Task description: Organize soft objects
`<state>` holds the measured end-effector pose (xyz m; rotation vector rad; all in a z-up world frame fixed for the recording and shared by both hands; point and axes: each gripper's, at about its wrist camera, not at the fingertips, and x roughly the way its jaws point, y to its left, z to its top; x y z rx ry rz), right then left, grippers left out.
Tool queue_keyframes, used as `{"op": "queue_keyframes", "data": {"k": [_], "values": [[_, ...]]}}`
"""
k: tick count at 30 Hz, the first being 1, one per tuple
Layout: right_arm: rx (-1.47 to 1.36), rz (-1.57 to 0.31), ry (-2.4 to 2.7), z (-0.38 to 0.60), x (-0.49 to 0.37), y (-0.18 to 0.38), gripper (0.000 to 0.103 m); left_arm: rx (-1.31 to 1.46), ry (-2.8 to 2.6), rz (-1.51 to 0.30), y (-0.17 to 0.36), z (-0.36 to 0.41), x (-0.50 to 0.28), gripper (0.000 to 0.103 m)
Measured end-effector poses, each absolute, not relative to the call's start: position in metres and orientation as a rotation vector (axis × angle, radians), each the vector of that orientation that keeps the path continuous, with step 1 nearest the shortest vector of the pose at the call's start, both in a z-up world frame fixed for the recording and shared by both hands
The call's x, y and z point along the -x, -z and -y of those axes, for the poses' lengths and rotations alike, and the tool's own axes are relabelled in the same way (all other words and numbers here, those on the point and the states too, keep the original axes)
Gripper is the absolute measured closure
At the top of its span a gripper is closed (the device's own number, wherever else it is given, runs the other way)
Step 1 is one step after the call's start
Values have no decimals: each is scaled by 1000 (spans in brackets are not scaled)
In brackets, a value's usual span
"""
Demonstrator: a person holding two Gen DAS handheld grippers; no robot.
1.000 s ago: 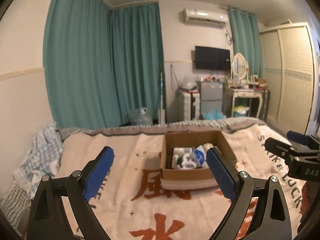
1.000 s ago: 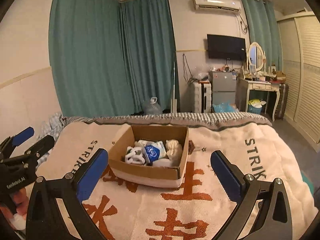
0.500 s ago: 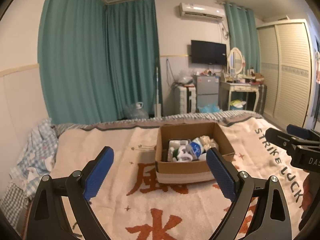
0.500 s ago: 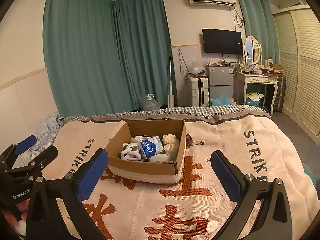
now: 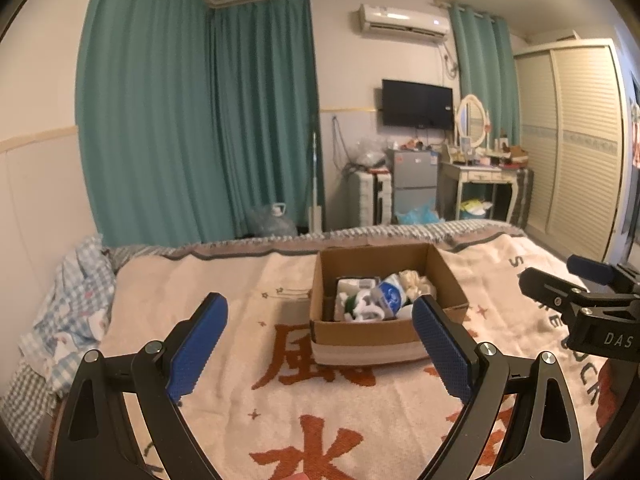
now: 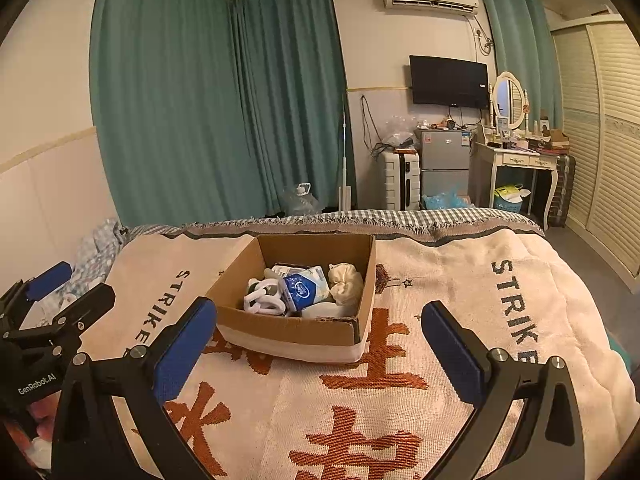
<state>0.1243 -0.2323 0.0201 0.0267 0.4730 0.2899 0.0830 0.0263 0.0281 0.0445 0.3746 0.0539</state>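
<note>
An open cardboard box (image 5: 360, 334) (image 6: 288, 330) stands in the middle of the bed. It holds several soft things: a blue-and-white pack (image 6: 302, 286), a white-and-grey plush (image 6: 262, 300) and a cream bundle (image 6: 346, 286). My left gripper (image 5: 320, 340) is open and empty, held above the blanket short of the box. My right gripper (image 6: 320, 344) is open and empty, also short of the box. Each gripper shows at the edge of the other's view: the right one (image 5: 568, 284) and the left one (image 6: 64, 292).
A cream blanket (image 6: 460, 292) with orange characters covers the bed. A crumpled checked cloth (image 5: 76, 300) lies at the bed's left edge. Beyond the foot of the bed stand teal curtains (image 5: 200, 120), a suitcase, a small fridge (image 6: 444, 164), a dressing table and a wardrobe.
Both views have risen and tilted slightly; the box sits a bit lower and nearer in each. Both grippers stay open and empty.
</note>
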Motion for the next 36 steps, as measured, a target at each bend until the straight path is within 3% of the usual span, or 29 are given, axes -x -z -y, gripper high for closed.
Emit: {"op": "queue_keyframes", "data": {"k": [36], "values": [[-14,-488,-278,232,-126,-13,0,-55,-51,-384,-29,-22,-83,8]]}}
